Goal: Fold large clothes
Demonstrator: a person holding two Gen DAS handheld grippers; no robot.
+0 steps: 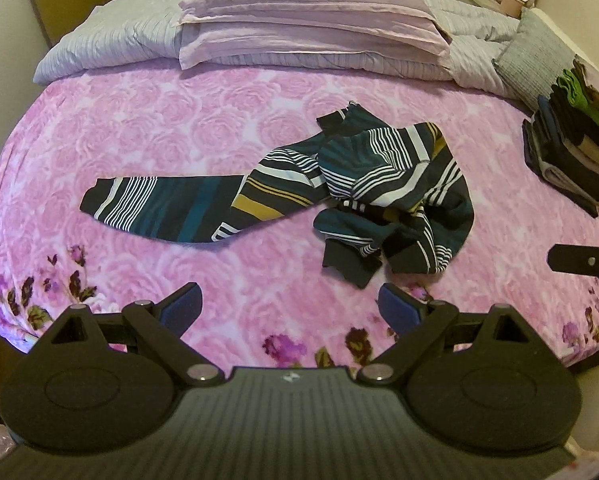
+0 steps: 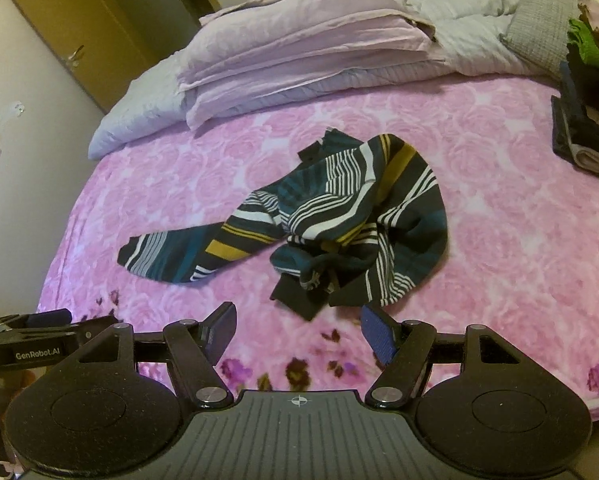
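Note:
A striped sweater [image 1: 379,184] in dark teal, black, white and mustard lies crumpled in the middle of the pink floral bedspread [image 1: 219,120]. One sleeve [image 1: 159,208] stretches flat to the left. In the right wrist view the same sweater [image 2: 347,216] lies bunched, its dark cuffs nearest me. My left gripper [image 1: 289,308] hovers open above the bed's near edge, short of the sweater, holding nothing. My right gripper [image 2: 297,334] is open too, just short of the black cuff [image 2: 299,300]. The right gripper's finger [image 1: 579,262] pokes in at the left view's right edge.
Lilac pillows [image 1: 311,20] and a pale quilt [image 1: 111,48] are stacked at the head of the bed. A pile of folded clothes [image 1: 571,148] sits at the bed's right side beside a grey cushion [image 1: 535,60]. A wooden door [image 2: 71,28] stands at the far left.

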